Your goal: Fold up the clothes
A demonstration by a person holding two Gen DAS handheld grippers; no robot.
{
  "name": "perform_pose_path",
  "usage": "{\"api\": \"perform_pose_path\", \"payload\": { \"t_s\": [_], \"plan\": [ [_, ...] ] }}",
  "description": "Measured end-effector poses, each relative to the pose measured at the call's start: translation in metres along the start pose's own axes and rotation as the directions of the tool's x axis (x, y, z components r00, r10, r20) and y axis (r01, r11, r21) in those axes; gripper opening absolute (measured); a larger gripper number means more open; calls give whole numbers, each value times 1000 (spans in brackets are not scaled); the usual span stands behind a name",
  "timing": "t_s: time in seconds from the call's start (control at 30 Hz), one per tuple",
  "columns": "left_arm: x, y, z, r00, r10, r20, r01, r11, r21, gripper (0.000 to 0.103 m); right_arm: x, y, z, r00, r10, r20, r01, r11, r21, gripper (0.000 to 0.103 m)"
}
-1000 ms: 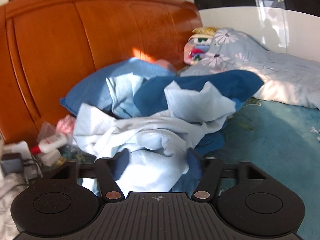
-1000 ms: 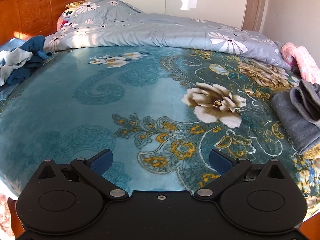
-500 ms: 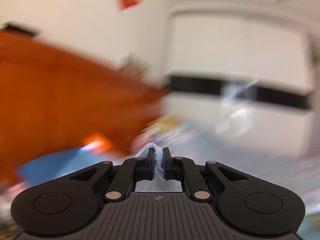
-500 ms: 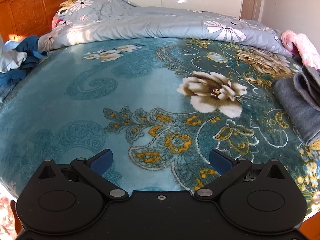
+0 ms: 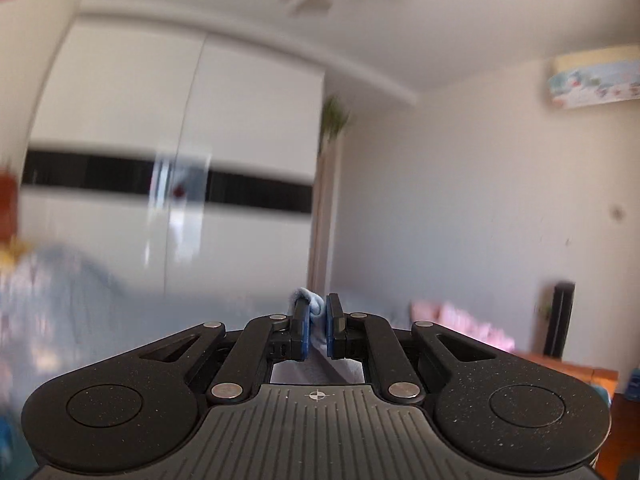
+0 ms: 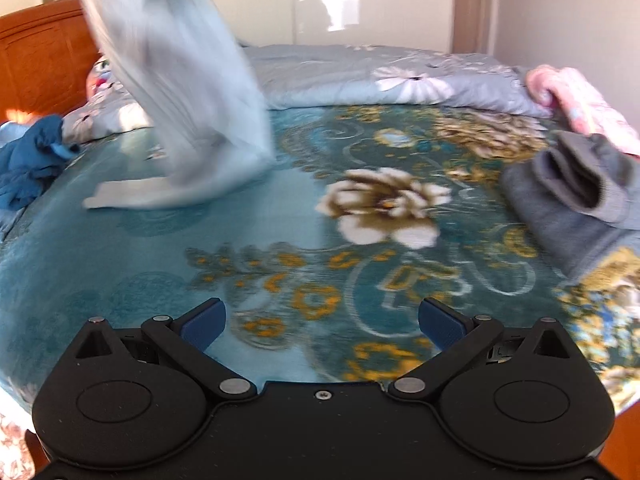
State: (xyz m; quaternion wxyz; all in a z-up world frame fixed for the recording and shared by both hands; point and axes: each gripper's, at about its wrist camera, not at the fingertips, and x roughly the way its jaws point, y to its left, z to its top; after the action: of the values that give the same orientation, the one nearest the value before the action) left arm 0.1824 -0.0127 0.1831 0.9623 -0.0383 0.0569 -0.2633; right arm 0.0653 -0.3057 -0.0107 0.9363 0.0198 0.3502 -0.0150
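My left gripper (image 5: 316, 322) is shut on a fold of a light blue garment (image 5: 313, 305) and points level across the room. In the right wrist view the same light blue garment (image 6: 176, 80) hangs from the top left, blurred, with its lower end dragging on the teal floral bedspread (image 6: 120, 264). My right gripper (image 6: 322, 322) hovers open over the near part of the bed with nothing between its fingers. A dark blue garment (image 6: 28, 164) lies crumpled at the left edge of the bed.
A folded grey garment (image 6: 576, 196) lies at the right of the bed, a pink cloth (image 6: 580, 100) behind it. A grey floral quilt (image 6: 380, 76) is bunched along the far side. An orange wooden headboard (image 6: 40, 64) stands at the left; white wardrobe doors (image 5: 168, 160) stand beyond.
My left gripper shut on the light blue garment in the pile by the headboard, then rose and swung right. The garment now hangs over the bed in the right wrist view.
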Motion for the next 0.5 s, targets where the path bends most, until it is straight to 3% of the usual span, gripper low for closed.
{"api": "perform_pose_path", "payload": {
  "t_s": [0.07, 0.1, 0.17, 0.27, 0.37, 0.4, 0.47, 0.5],
  "plan": [
    [1, 21, -41, 994, 48, -102, -55, 996, -68, 6, -4, -12, -4, 999, -32, -6, 32, 999, 13, 102],
    [-2, 36, -62, 984, 102, -149, -117, 989, -95, 6, -4, -18, -5, 999, -45, -10, 46, 999, 23, 102],
    [-9, 67, -103, 947, 202, -248, -242, 960, -140, 6, -3, -23, -7, 998, -53, -18, 54, 998, 32, 102],
    [-20, 129, -159, 832, 315, -456, -425, 891, -160, 6, 3, -22, -5, 999, -38, -25, 39, 999, 22, 102],
    [-50, 148, -188, 741, 363, -565, -505, 856, -113, 11, 12, -4, -1, 999, 36, -11, -36, 999, -24, 102],
    [-64, 145, -191, 729, 384, -566, -518, 851, -89, 11, 16, 4, 1, 998, 65, -4, -65, 997, -50, 102],
    [-85, 136, -191, 733, 406, -546, -513, 857, -51, 21, 24, 21, 7, 992, 123, 9, -121, 986, -111, 102],
    [-90, 130, -189, 742, 405, -534, -496, 867, -32, 38, 29, 30, 10, 988, 152, 12, -149, 979, -138, 102]
  ]
}}
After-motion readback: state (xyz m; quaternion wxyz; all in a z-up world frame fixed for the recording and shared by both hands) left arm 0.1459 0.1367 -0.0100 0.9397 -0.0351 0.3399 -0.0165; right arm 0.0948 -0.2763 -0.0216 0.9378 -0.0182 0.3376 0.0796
